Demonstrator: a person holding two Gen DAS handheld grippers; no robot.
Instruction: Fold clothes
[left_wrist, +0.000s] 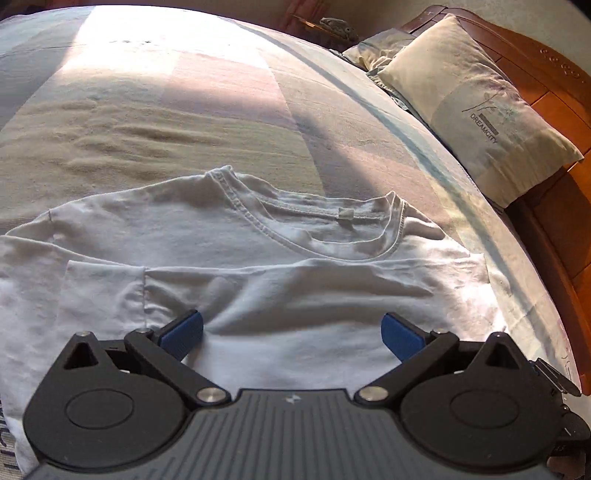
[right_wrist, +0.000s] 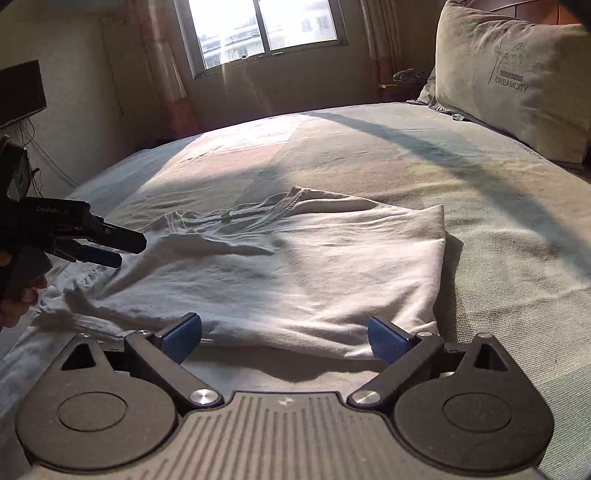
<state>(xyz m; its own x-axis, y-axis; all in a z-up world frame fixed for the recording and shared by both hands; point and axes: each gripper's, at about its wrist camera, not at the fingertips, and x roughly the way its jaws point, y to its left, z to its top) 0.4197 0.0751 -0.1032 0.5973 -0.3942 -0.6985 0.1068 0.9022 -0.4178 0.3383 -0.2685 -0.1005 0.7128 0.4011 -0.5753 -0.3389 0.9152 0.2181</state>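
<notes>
Both jaws were spread apart over the shirt (left_wrist: 280, 295): left hand-held gripper (left_wrist: 293, 334), right hand-held gripper (right_wrist: 286, 338). The fold could be undone by a dragged pad.

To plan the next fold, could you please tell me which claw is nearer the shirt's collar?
Left. The left claw is beside the collar, over the shirt; the right claw is at the shirt's near edge, farther away.

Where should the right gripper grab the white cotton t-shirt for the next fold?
Probably the near hem corner of the white cotton t-shirt, on its folded right edge, coming in low from the near side. That edge lies flat on the bed sheet just past the open right gripper, so one finger could slide under it. The open left gripper hovers over the opposite sleeve side.
</notes>
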